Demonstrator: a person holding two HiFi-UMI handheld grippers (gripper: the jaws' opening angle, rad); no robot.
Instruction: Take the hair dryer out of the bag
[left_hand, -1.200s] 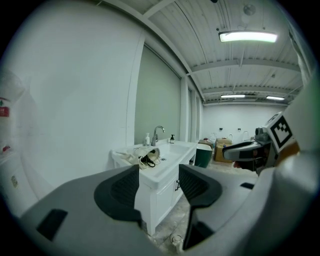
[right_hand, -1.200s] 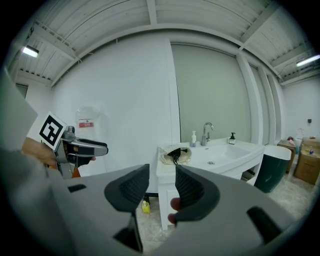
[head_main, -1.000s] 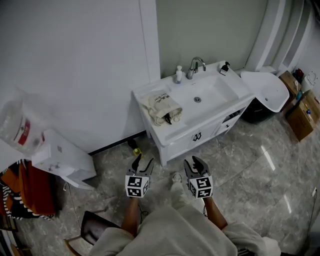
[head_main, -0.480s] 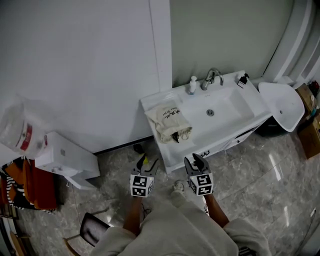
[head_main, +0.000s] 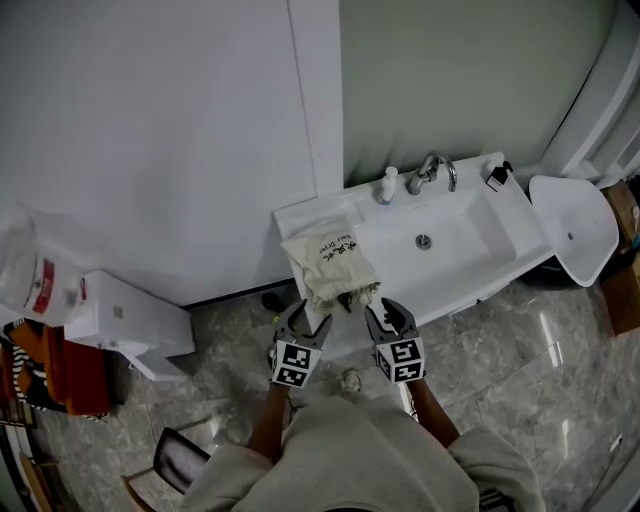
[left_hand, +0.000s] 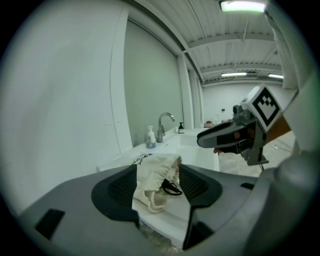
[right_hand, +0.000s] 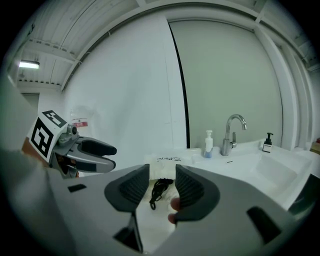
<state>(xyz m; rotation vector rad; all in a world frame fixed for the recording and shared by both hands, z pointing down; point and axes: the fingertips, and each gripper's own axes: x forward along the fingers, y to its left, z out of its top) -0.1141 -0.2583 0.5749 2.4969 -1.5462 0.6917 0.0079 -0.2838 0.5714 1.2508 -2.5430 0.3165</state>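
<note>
A cream drawstring bag (head_main: 330, 262) lies on the left end of the white sink counter (head_main: 300, 215), its mouth toward me. A black cord (head_main: 350, 296) sticks out of the mouth; the hair dryer itself is hidden inside. My left gripper (head_main: 305, 322) and right gripper (head_main: 385, 315) hover side by side just short of the counter's front edge, both open and empty. In the left gripper view the bag (left_hand: 152, 180) shows beyond the gap of the left gripper (left_hand: 157, 189). The right gripper (right_hand: 162, 189) frames the cord (right_hand: 159, 189) and the bag (right_hand: 165, 161).
A faucet (head_main: 430, 172), a soap bottle (head_main: 388, 185) and a small dark bottle (head_main: 497, 175) stand behind the basin (head_main: 440, 240). A white rounded fixture (head_main: 580, 225) sits right of the sink. A white box (head_main: 120, 315) lies on the floor at left.
I have come closer to the sink. Both grippers have moved forward together, from over the floor to just short of the bag. Their jaws stand as before.
</note>
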